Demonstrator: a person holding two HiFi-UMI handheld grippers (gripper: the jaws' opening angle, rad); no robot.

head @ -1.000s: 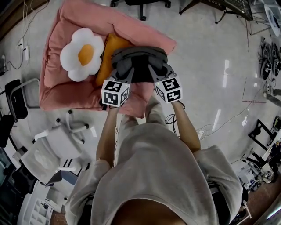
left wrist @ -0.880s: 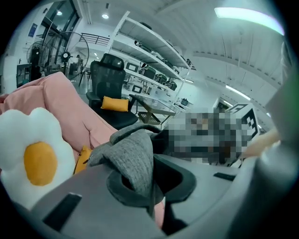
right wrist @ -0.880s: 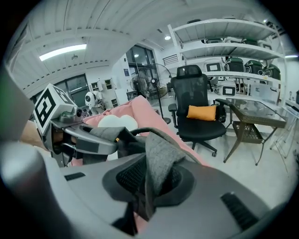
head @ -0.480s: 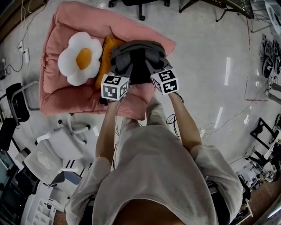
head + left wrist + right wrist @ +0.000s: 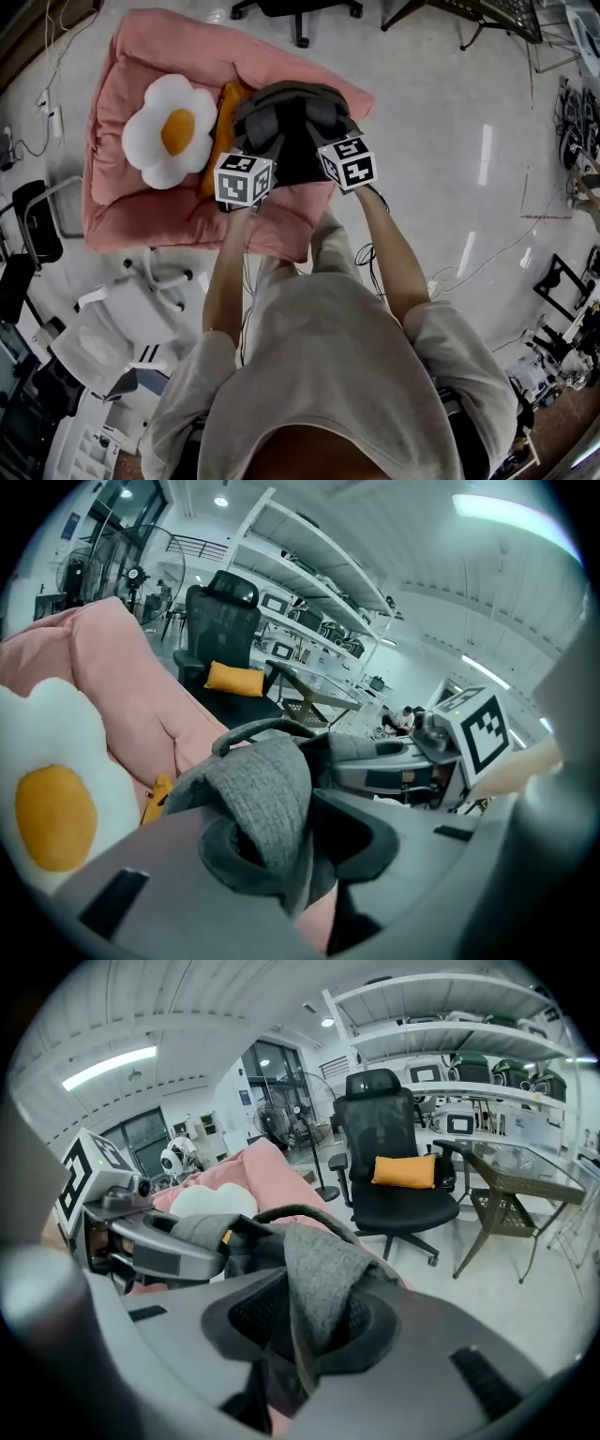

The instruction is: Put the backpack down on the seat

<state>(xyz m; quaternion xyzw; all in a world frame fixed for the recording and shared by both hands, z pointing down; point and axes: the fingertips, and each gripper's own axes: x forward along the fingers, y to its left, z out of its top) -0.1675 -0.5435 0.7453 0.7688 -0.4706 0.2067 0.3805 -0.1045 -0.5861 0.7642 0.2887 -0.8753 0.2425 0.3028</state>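
**A:** How many seats and backpacks are there?

**B:** One pink seat (image 5: 141, 211), with one grey backpack (image 5: 295, 127) on it.

**A:** How many cushions?

**B:** Three. Two lie on the seat: one white flower cushion (image 5: 169, 131) at the left and one orange cushion (image 5: 223, 127) just right of it. A second orange cushion (image 5: 405, 1170) lies on a far chair.

**A:** How many chairs?

**B:** Two are clear: one black office chair (image 5: 375, 1101) far off and one white office chair (image 5: 122, 319) at the near left.

**A:** And grippers?

**B:** Two. The left gripper (image 5: 300, 841) has one grey strap (image 5: 267, 789) between its jaws. The right gripper (image 5: 314, 1321) has a second strap (image 5: 323, 1283). Both pairs of jaws have just been opening.

**A:** How many people?

**B:** One person (image 5: 328, 375).
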